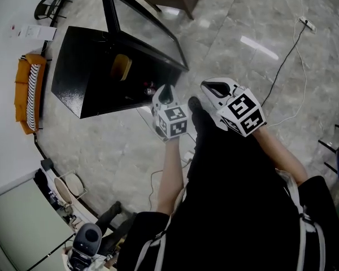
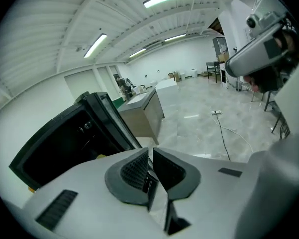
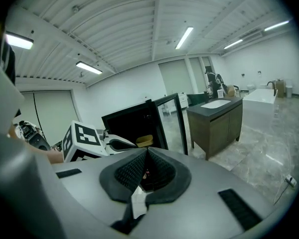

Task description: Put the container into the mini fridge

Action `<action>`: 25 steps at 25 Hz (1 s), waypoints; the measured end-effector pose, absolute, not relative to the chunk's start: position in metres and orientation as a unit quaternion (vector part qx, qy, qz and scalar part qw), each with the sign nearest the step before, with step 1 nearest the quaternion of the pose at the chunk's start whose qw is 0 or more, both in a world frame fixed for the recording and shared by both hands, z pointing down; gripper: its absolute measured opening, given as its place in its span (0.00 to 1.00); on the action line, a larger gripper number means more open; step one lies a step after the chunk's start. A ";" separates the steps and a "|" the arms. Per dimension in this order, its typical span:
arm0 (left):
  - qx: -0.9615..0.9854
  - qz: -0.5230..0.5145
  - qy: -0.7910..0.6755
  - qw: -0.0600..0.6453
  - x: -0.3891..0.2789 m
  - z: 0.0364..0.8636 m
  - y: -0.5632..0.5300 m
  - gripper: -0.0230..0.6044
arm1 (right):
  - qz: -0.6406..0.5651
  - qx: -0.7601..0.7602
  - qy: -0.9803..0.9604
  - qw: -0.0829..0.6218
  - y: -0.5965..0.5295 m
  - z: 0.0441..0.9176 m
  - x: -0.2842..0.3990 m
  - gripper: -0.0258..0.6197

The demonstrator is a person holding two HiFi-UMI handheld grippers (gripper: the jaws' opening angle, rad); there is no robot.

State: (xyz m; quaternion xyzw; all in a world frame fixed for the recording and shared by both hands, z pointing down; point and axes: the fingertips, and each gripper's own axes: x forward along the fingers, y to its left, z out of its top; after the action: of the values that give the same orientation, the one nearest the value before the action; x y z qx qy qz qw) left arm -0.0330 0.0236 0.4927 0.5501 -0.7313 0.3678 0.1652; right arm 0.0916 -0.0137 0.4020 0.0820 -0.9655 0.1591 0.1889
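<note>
Already inside the black mini fridge [image 1: 73,78]: yellow container [image 1: 121,66], sitting in the dark interior behind the swung-open glass door [image 1: 147,27]. Well apart from it, raised over the marble floor [image 1: 231,27]: left claw [image 2: 150,156] narrowed to a thin slit, empty; right claw [image 3: 147,151] pinched together, also empty.

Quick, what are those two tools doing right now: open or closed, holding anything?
Left tool: all but closed, holding nothing.
Right tool: closed, holding nothing.
</note>
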 end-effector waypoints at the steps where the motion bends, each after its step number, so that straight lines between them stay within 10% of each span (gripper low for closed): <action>1: 0.549 0.365 -0.734 0.164 -0.024 0.490 0.025 0.13 | 0.158 0.088 -0.966 0.186 -0.016 0.402 0.101 0.07; 25: 0.745 0.114 -0.643 0.140 0.135 0.341 0.020 0.09 | 0.156 0.131 -0.974 0.097 -0.037 0.357 0.208 0.07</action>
State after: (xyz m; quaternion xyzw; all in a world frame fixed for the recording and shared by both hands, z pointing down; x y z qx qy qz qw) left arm 0.1349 0.0198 0.3410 0.7447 -0.6426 0.1137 0.1399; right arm 0.2084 -0.0366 0.3573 0.1311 -0.9742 0.1563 0.0968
